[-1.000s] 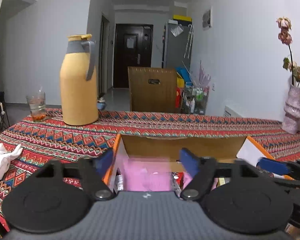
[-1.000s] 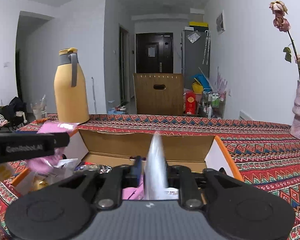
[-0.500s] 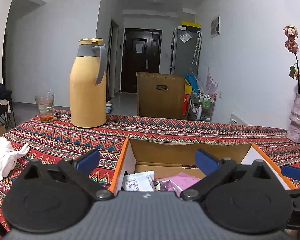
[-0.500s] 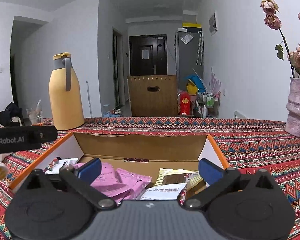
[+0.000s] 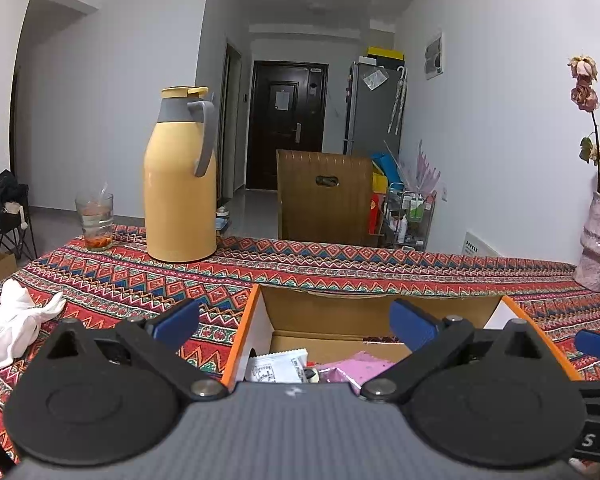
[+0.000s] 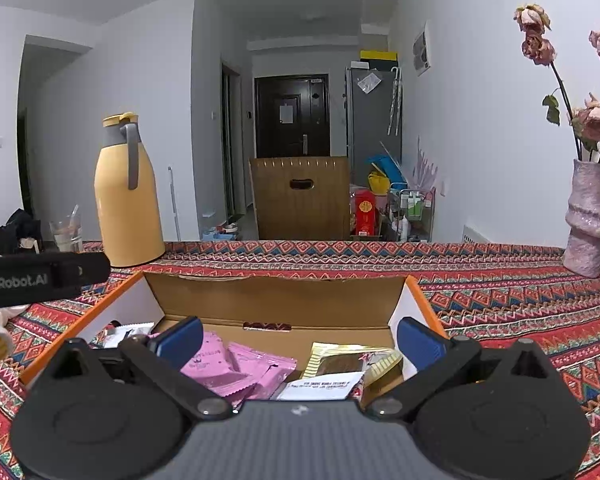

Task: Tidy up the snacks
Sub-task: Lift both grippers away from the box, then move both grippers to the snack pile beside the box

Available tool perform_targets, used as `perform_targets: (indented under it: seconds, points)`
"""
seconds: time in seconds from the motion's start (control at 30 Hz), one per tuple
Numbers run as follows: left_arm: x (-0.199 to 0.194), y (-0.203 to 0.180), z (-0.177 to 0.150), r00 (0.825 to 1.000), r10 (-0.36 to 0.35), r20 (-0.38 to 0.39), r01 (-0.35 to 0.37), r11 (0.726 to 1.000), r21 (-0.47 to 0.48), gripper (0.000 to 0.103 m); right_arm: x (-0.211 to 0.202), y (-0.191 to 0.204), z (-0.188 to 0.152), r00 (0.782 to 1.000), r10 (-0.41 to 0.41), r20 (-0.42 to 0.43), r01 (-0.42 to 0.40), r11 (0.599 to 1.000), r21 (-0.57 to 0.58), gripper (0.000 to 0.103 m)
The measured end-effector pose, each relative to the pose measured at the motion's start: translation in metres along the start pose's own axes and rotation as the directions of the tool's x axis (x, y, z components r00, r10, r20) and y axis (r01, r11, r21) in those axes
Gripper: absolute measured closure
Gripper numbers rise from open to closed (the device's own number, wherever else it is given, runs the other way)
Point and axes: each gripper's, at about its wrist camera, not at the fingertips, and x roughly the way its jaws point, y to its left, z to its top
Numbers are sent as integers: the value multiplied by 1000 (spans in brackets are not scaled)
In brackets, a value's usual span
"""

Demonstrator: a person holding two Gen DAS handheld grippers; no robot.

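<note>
Cardboard box [image 6: 276, 300] with the orange rim is my landmark; it sits on the patterned bench [image 6: 500, 300], open top, snacks inside. Left hand-held gripper [image 5: 296, 322]: jaws spread wide, nothing between them, straddling the box's left wall, so only a white sachet [image 5: 278, 366] just inside that wall is close. Right hand-held gripper [image 6: 300, 334]: also wide open and empty, centred over the box's near edge. Pink packets [image 6: 236, 364] lie in the box's left-middle, the gold wrapper [image 6: 352, 362] right of them, both right under my right jaws. Right hand is nearer, I'd say; packets lie flat, long axes angled toward the box's back wall.
</note>
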Motion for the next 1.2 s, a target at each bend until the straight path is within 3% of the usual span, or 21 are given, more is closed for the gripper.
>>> perform_targets:
  seconds: [0.33,0.6,0.87,1.2]
  points:
    - [-35,5,10,999,-27,30,27,1000,2,0,-41,-6,0,999,-7,42,8,999,-36,0]
    - [-68,18,-9,999,-37,9,36,998,53,0,-80,-11,-19,999,27,39,-26,999,-38,0]
    - [-94,48,-36,999,-24,-24,25,998,59,0,-108,-9,-47,1000,24,-11,-24,999,-46,0]
    - [-100,63,-82,990,-19,-137,29,997,69,0,-127,-9,-89,994,13,-111,-18,999,-43,0]
